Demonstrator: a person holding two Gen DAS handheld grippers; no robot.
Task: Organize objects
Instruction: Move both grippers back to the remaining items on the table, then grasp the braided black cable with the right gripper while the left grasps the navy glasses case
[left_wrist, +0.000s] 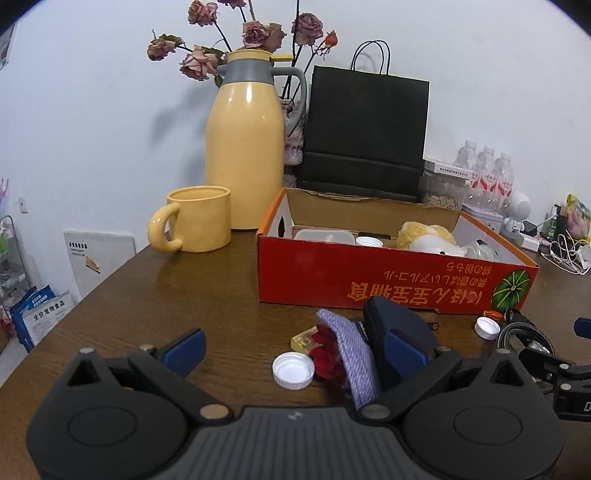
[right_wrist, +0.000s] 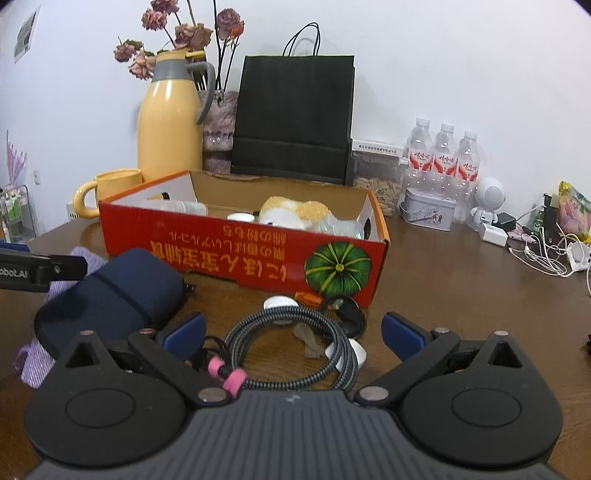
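Two grippers hover low over a brown wooden table (left_wrist: 147, 295), each with its blue-padded fingers spread wide and nothing between them. Left gripper (left_wrist: 295, 349): a white bottle cap (left_wrist: 293, 370) lies on the table in the gap between its fingers; at 3 o'clock from the cap sit a red fuzzy item (left_wrist: 327, 356), a lilac knitted cloth (left_wrist: 351, 354) and a dark navy pouch (left_wrist: 395, 332), the pouch just behind the right-hand fingertip. Right gripper (right_wrist: 293, 332): a coiled braided cable (right_wrist: 295, 347) with a pink tie lies between its fingers, over a small white object (right_wrist: 354, 356). The navy pouch (right_wrist: 110, 295) sits at 10 o'clock from the cable. At 12 o'clock stands an open red cardboard box (right_wrist: 240, 251) printed with a green pumpkin, holding a yellow-and-white plush toy (right_wrist: 295, 214), a clear container (left_wrist: 321, 235) and a white cap. Behind the box: a black paper bag (right_wrist: 295, 114); at 10 o'clock from the box, a yellow thermos jug (left_wrist: 245, 147) and yellow mug (left_wrist: 197, 221). Three water bottles (right_wrist: 443, 155) stand at 2 o'clock.
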